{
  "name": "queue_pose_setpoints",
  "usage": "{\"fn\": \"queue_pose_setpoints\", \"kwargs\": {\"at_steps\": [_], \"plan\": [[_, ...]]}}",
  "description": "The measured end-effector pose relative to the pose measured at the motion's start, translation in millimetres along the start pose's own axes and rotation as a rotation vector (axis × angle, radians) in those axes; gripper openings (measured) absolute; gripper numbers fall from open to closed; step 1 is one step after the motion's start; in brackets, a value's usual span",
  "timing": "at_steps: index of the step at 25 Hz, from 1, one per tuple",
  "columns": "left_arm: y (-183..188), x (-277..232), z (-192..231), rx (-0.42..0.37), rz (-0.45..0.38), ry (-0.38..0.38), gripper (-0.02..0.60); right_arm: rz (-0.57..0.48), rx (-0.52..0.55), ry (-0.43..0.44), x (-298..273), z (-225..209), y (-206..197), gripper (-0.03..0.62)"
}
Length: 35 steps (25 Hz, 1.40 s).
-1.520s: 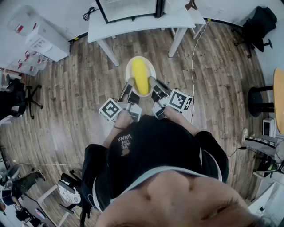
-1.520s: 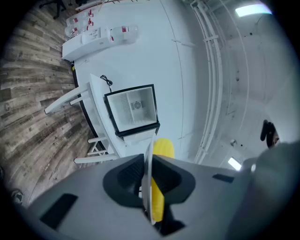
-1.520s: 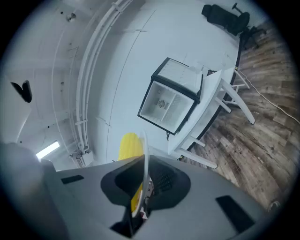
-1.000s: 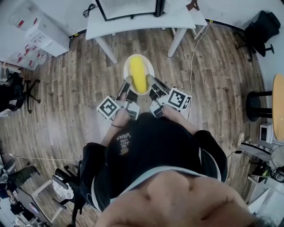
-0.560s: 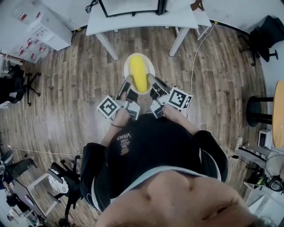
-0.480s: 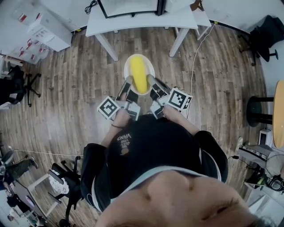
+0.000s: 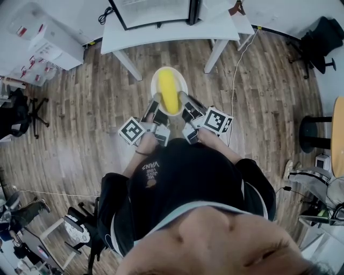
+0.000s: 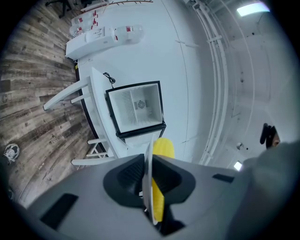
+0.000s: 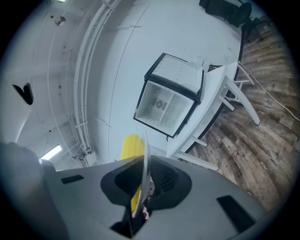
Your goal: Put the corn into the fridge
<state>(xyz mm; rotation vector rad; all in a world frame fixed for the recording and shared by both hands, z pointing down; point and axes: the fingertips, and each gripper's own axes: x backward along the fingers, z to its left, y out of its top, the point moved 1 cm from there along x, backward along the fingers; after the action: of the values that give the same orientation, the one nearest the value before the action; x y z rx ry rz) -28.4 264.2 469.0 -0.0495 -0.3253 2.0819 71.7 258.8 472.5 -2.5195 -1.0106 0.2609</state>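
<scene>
A yellow corn cob lies on a round white plate held over the wooden floor. My left gripper is shut on the plate's left rim and my right gripper is shut on its right rim. In the left gripper view the plate's thin edge stands between the jaws with the corn behind it. The right gripper view shows the same plate edge and corn. A small fridge stands open on a white table ahead, its white inside visible.
Table legs reach down to the floor in front of the plate. A white cable trails across the floor on the right. Office chairs stand at far right and left. White shelving with boxes sits at upper left.
The plate with the corn, carried between both grippers, has moved a little toward the table and fridge. Both grips on the rim are the same.
</scene>
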Motion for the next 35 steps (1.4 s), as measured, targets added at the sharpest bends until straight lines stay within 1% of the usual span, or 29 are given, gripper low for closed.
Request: {"fn": "queue_pose_setpoints", "kwargs": {"at_steps": [4, 7, 15, 20, 28, 31, 35], "plan": [[25.2, -24.1, 2.9, -0.006, 0.015, -0.012, 0.034, -0.01, 0.008, 0.002, -29.2, 0.5, 18.1, 0.031], [45.5, -40.9, 7.2, -0.005, 0.023, -0.014, 0.034, -0.016, 0.013, -0.011, -51.9, -1.5, 30.2, 0.031], [83.9, -63.7, 15.0, 0.006, 0.043, -0.036, 0.034, -0.034, 0.028, -0.028, -93.8, -3.6, 42.3, 0.031], [109.3, -79.6, 25.0, 0.019, 0.065, -0.035, 0.034, -0.058, 0.023, -0.038, -122.4, -6.4, 49.9, 0.031], [138.8, -100.3, 36.8, 0.025, 0.101, -0.049, 0.034, -0.091, 0.018, -0.064, -155.4, -14.2, 58.8, 0.031], [144.7, -103.8, 44.5, 0.03, 0.115, -0.042, 0.034, -0.104, 0.012, -0.054, -164.0, -15.2, 58.4, 0.031], [143.7, -115.2, 50.3, 0.063, 0.118, -0.044, 0.034, -0.112, 0.01, -0.084, -166.1, -24.2, 65.1, 0.031]]}}
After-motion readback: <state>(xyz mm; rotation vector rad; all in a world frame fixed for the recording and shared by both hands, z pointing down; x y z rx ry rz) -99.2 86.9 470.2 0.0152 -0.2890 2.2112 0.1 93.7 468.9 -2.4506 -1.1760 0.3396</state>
